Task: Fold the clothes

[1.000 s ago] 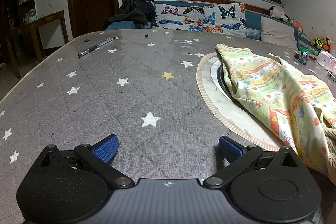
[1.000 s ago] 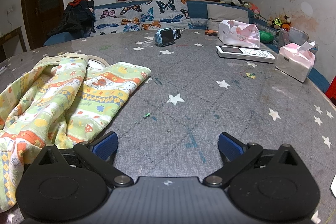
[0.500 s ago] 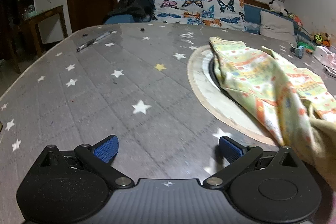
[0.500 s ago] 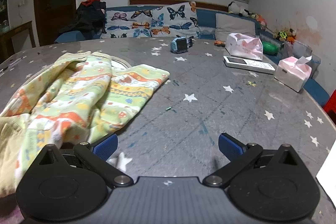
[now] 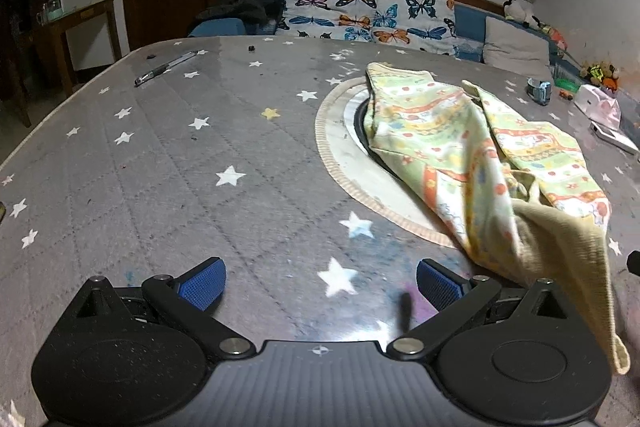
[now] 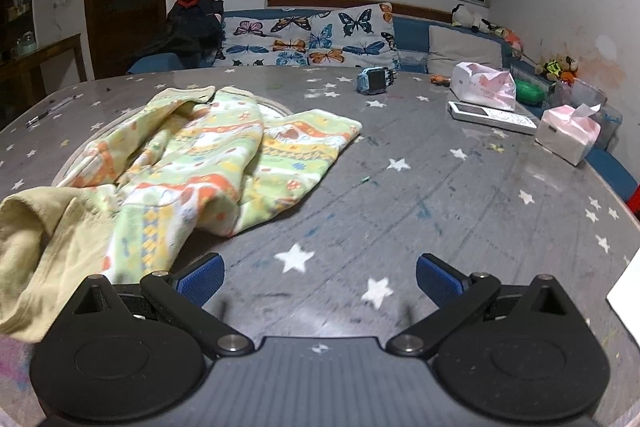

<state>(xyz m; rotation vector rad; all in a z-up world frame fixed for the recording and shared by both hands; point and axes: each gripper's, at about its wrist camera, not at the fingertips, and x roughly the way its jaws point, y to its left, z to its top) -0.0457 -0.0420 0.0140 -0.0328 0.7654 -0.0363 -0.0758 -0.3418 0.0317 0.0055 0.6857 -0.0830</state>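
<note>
A small garment [image 5: 472, 147] with green, yellow and orange printed bands lies crumpled on the grey star-patterned table [image 5: 200, 167], partly over a round inset. Its plain yellow ribbed end [image 5: 572, 259] hangs off the near table edge at the right of the left wrist view. In the right wrist view the same garment [image 6: 224, 163] spreads at the left, its yellow end [image 6: 44, 227] bunched close to the camera. My left gripper [image 5: 320, 285] is open over bare table, left of the garment. My right gripper [image 6: 318, 279] is open too, just right of the cloth.
A pen [image 5: 166, 68] lies at the far left of the table. A blue watch [image 6: 374, 79], tissue packs [image 6: 482, 85], a remote [image 6: 492, 116] and a pink tissue box [image 6: 568, 133] sit at the far right. A sofa with butterfly cushions [image 6: 308, 39] stands behind.
Both grippers have drawn back toward the near table edge and risen. The garment's yellow end now shows close by, hanging over the edge. Both stay open.
</note>
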